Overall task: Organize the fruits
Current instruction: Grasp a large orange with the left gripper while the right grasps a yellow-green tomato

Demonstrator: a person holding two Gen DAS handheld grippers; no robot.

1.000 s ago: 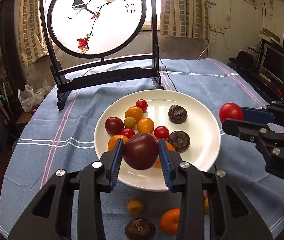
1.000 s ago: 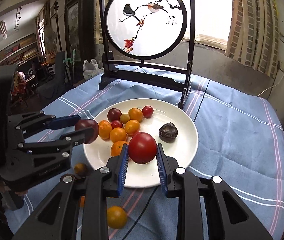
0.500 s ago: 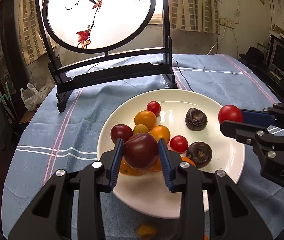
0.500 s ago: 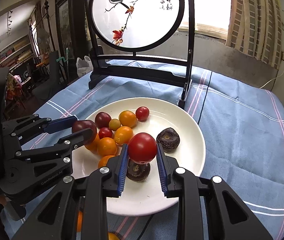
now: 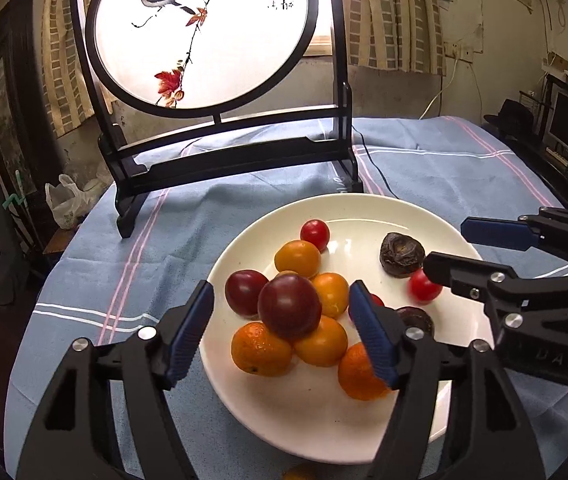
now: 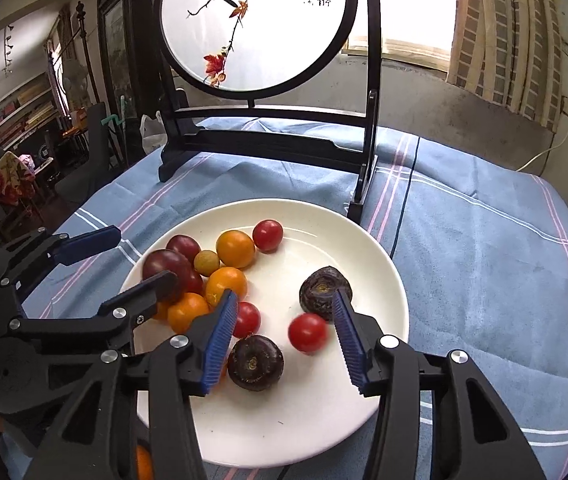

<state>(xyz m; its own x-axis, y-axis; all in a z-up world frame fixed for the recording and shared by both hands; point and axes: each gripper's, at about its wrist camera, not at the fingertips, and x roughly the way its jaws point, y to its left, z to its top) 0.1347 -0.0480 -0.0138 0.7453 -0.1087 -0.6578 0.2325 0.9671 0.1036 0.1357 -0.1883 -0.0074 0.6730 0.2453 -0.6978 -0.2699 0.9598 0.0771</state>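
A white plate (image 5: 316,412) holds several orange, red and dark fruits. My left gripper (image 5: 284,320) is open over the plate's near left; a dark red plum (image 5: 289,306) sits between its jaws on top of the fruit pile. My right gripper (image 6: 284,328) is open over the plate (image 6: 344,240); a red tomato (image 6: 307,333), blurred, lies between its jaws beside a dark brown fruit (image 6: 255,363). The right gripper also shows in the left wrist view (image 5: 456,248), with the tomato (image 5: 425,286) just under it.
A black-framed round bird screen (image 5: 204,36) stands behind the plate on the blue striped tablecloth (image 6: 484,260). A cable (image 5: 376,172) runs past its right foot. Loose orange fruit lies off the plate at the near edge (image 6: 144,460).
Both grippers moved forward over the plate and opened. The plum dropped onto the fruit pile; the red tomato fell onto the plate.
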